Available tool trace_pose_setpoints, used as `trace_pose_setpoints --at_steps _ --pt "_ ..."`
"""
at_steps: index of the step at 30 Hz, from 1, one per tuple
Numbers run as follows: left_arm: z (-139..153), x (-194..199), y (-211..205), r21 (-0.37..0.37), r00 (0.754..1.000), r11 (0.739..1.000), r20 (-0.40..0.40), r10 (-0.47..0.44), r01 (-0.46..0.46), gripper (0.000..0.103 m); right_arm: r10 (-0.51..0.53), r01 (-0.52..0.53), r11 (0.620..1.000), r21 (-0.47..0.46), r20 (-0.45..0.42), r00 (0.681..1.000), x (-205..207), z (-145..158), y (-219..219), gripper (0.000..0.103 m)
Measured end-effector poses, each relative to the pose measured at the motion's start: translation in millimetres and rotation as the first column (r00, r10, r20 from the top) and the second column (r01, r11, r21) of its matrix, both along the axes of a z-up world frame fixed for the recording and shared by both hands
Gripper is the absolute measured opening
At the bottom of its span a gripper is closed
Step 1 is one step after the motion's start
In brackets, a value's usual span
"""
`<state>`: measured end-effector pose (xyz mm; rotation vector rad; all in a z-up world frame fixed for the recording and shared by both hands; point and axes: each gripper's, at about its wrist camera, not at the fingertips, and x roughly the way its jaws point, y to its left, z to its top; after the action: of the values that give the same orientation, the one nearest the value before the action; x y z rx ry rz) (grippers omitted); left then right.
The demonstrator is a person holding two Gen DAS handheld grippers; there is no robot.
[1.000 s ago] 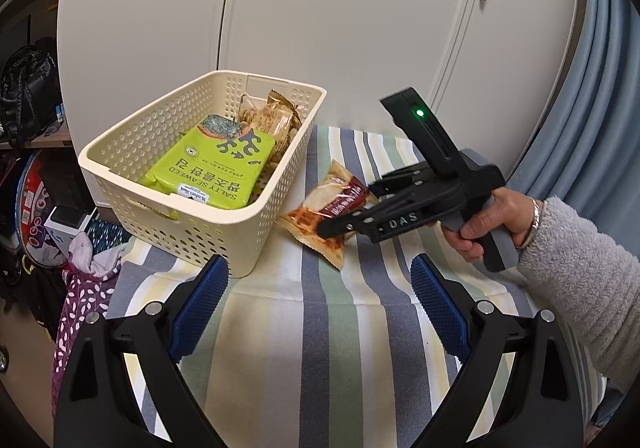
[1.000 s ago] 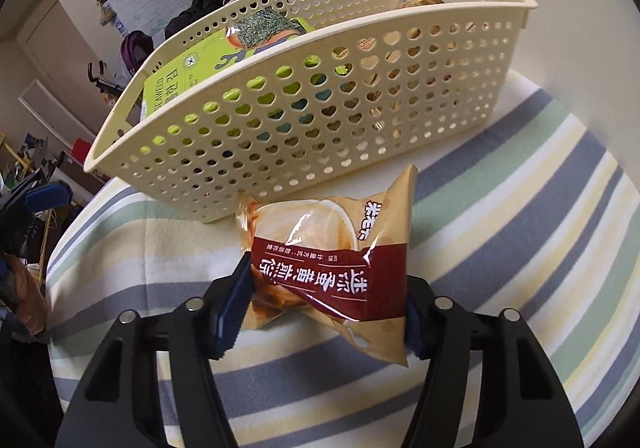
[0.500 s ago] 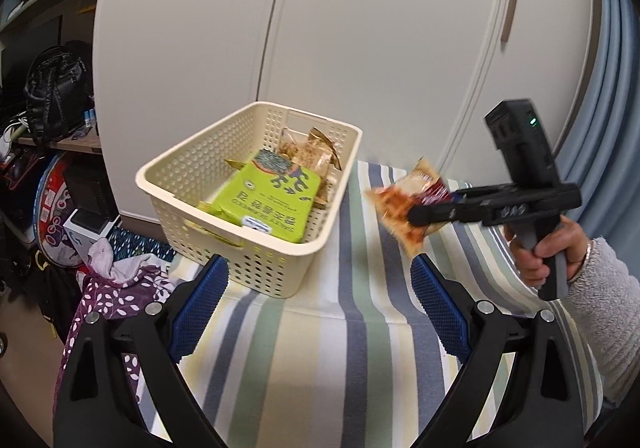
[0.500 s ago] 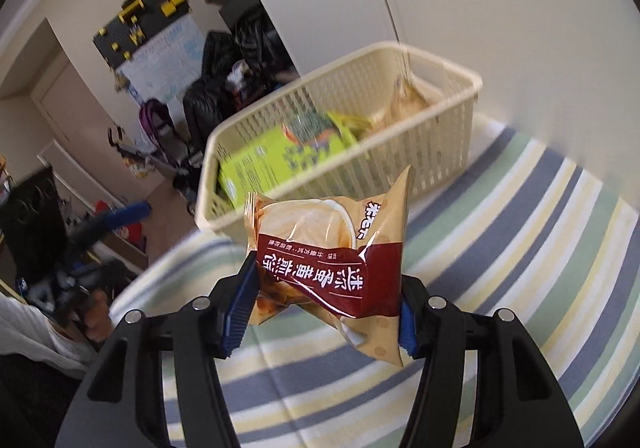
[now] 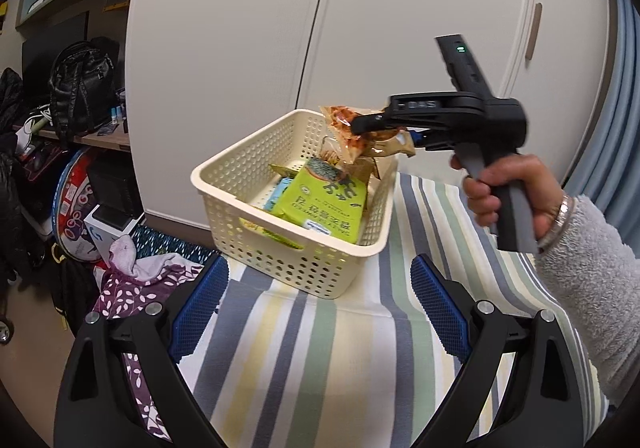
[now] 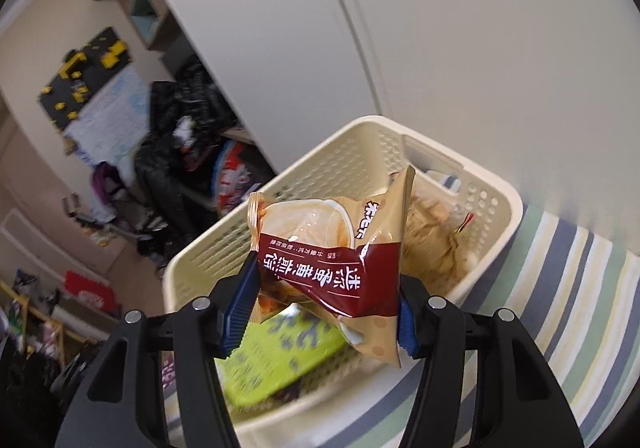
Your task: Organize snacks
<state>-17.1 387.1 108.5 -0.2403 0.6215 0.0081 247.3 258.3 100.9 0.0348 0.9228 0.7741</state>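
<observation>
A cream perforated basket (image 5: 244,184) (image 6: 496,204) stands on the striped cloth. Inside lie a green seaweed packet (image 5: 324,204) (image 6: 280,356) and a tan crinkled snack bag (image 6: 432,236). My right gripper (image 5: 368,126) (image 6: 322,312) is shut on a tan and maroon snack bag (image 5: 352,128) (image 6: 332,260), which hangs in the air over the basket's far right part. A hand (image 5: 512,188) holds that gripper's handle. My left gripper (image 5: 316,312) is open and holds nothing, low over the cloth in front of the basket.
The green, blue and yellow striped cloth (image 5: 320,348) (image 6: 568,288) covers the table. White cupboard doors (image 5: 248,28) rise behind the basket. Bags, boxes and a purple floral cloth (image 5: 132,284) crowd the floor and shelves at the left. A blue curtain (image 5: 616,96) hangs at the right.
My right gripper lifted the maroon snack bag off the cloth and carried it left and up, over the basket. My left gripper drew back, still open.
</observation>
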Motion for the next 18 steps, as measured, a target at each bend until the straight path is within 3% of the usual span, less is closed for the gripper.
trace_pose_setpoints --at_steps 6,8,18 --pt "-7 2 13 -0.009 1.0 1.0 -0.018 0.018 -0.019 0.094 -0.108 0.11 0.983 -0.145 0.025 0.994 38 -21 36 0.06" --pt "-9 4 16 -0.018 1.0 1.0 -0.024 0.014 -0.014 0.094 -0.122 0.127 0.976 -0.177 0.041 0.992 45 -27 42 0.073" --pt "-4 10 21 -0.024 1.0 1.0 0.0 0.008 -0.008 0.094 -0.14 0.152 0.968 -0.2 0.073 0.987 33 -29 36 0.073"
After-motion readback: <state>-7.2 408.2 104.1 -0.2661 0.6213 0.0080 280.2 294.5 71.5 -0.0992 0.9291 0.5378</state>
